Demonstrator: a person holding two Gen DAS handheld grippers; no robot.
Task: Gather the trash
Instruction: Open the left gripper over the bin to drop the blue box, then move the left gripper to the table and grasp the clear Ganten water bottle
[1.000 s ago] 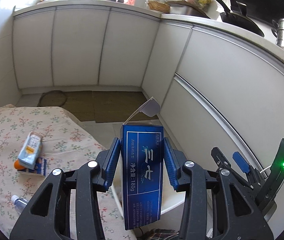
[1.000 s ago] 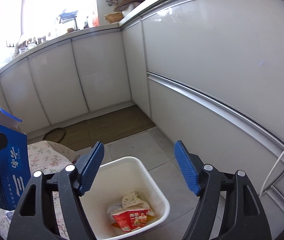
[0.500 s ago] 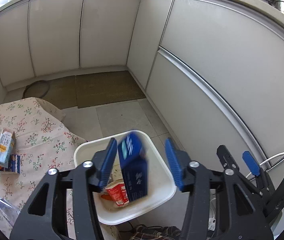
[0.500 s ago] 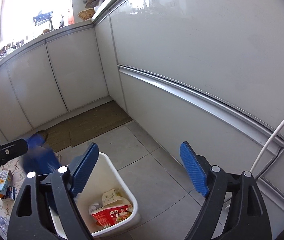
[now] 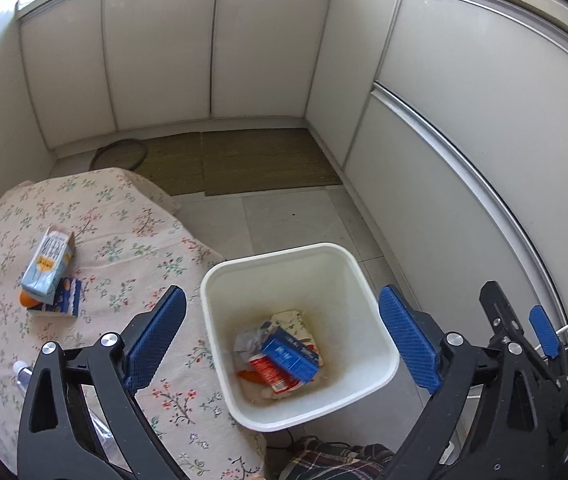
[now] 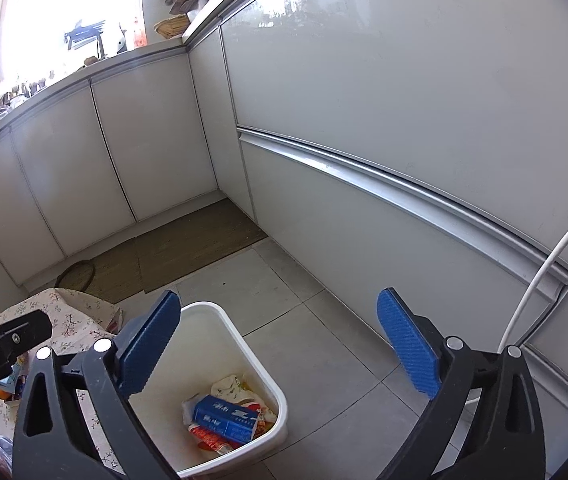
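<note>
Below both grippers stands a white square bin (image 5: 367, 292) on a grey tiled floor, and everything else is placed from it. Inside the bin, on top of crumpled paper and a red packet (image 5: 270, 372), lies a blue carton (image 5: 289, 354), tilted on its side. Above the bin the left gripper (image 5: 280, 338) has its blue-padded jaws opening, already spread wide to either side of the bin's mouth, with nothing between the pads; the carton is well below them. Just right of it, the right gripper (image 6: 280, 344) is likewise opening wide and empty, its left pad over the bin's near rim. Left of the bin, touching its side, is a table draped in a floral cloth (image 5: 124, 240). On that cloth, well apart from the bin, a pale milk carton (image 5: 46, 266) lies across a small blue box (image 5: 66, 300), with an orange item tucked beneath. Behind the bin lies a brown floor mat (image 5: 260, 160), against white cabinet doors (image 5: 156, 56)
</note>
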